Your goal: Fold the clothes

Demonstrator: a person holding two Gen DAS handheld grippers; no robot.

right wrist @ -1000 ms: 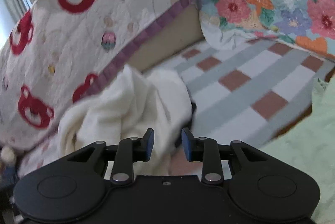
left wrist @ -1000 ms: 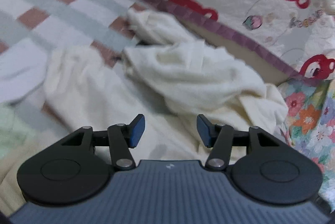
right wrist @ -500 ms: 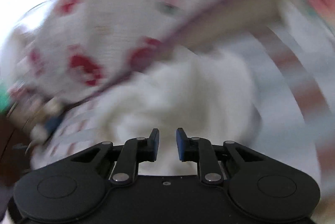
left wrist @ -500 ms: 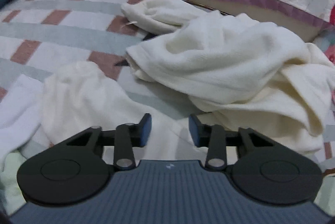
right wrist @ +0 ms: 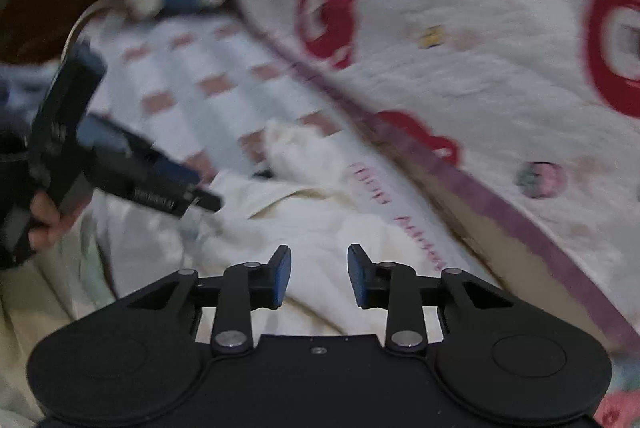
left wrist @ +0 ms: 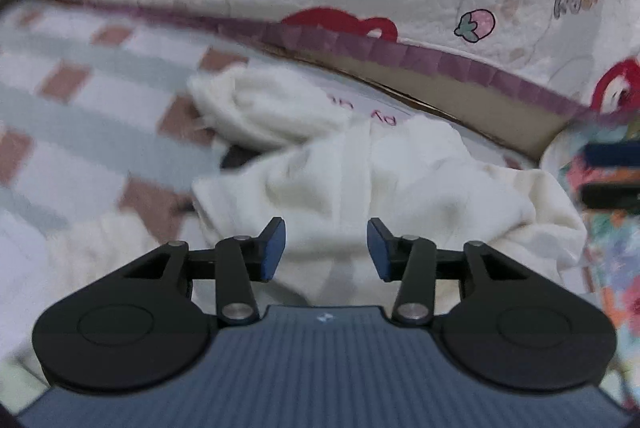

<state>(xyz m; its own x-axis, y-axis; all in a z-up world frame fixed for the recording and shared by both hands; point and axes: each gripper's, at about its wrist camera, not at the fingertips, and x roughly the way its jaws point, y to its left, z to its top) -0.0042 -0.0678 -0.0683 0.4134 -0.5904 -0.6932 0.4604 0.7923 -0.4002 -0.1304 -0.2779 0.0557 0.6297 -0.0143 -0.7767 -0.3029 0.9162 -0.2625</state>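
Left claw [left wrist: 326, 248] opening, empty, above the crumpled cream garment [left wrist: 400, 180].

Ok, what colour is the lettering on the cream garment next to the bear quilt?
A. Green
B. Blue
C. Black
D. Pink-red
D: the cream garment shows pink-red lettering running along its edge beside the bear quilt.
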